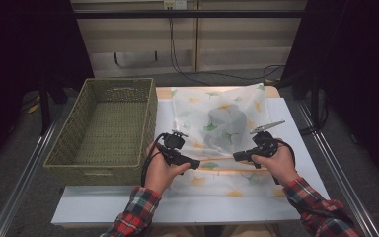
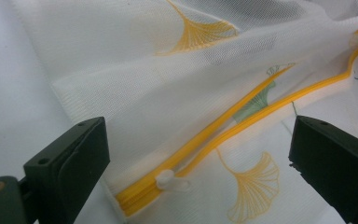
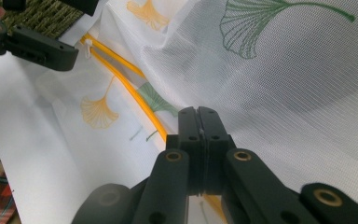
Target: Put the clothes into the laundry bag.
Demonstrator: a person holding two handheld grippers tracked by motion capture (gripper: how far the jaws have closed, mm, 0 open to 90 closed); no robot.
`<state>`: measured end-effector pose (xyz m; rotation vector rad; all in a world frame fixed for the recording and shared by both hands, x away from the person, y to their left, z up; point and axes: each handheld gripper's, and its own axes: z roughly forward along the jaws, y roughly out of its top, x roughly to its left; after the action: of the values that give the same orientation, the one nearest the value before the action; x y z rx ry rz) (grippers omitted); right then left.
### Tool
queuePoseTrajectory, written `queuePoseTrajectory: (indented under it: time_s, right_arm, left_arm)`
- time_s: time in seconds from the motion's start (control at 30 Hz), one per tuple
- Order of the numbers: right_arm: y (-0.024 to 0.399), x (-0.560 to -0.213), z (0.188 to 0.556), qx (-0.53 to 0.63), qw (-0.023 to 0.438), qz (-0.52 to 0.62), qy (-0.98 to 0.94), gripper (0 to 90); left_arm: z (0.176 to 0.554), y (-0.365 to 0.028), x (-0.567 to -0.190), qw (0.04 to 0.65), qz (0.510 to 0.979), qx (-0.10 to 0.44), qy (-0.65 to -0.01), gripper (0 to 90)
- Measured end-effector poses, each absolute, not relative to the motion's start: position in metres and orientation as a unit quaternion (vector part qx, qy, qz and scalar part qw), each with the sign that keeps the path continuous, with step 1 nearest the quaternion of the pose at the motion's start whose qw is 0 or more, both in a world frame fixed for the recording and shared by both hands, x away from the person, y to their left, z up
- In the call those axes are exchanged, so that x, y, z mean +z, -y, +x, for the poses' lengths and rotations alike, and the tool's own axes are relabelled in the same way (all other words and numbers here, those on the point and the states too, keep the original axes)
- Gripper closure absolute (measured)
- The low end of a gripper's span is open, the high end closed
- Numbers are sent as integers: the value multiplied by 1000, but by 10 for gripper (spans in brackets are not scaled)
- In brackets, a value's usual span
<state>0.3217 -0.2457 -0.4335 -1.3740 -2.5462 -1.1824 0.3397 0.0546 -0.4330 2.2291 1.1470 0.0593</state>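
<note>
A: At table centre, item one: mesh laundry bag [image 1: 222, 133], white with ginkgo print, grey contents inside, its yellow zipper [image 2: 242, 126] part open.

B: Grippers?

A: Left gripper [image 1: 193, 163], at the bag's 8 o'clock: jaws wide apart, the white zipper pull [image 2: 170, 180] lying between them, untouched. Right gripper [image 3: 198, 122], at 5 o'clock: jaws pressed together on the mesh beside the zipper (pads flush).

B: Other stock?

A: Wicker basket [image 1: 103, 168], at 9 o'clock, just beside the bag.
</note>
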Motion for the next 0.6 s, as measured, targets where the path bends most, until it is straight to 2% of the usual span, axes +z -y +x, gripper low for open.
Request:
queuePoseTrajectory:
  time_s: [0.6]
  right_arm:
    - [250,-441,317,-384,8,-443,810,900]
  left_arm:
    - [345,-61,-437,312,834,20,-454,50]
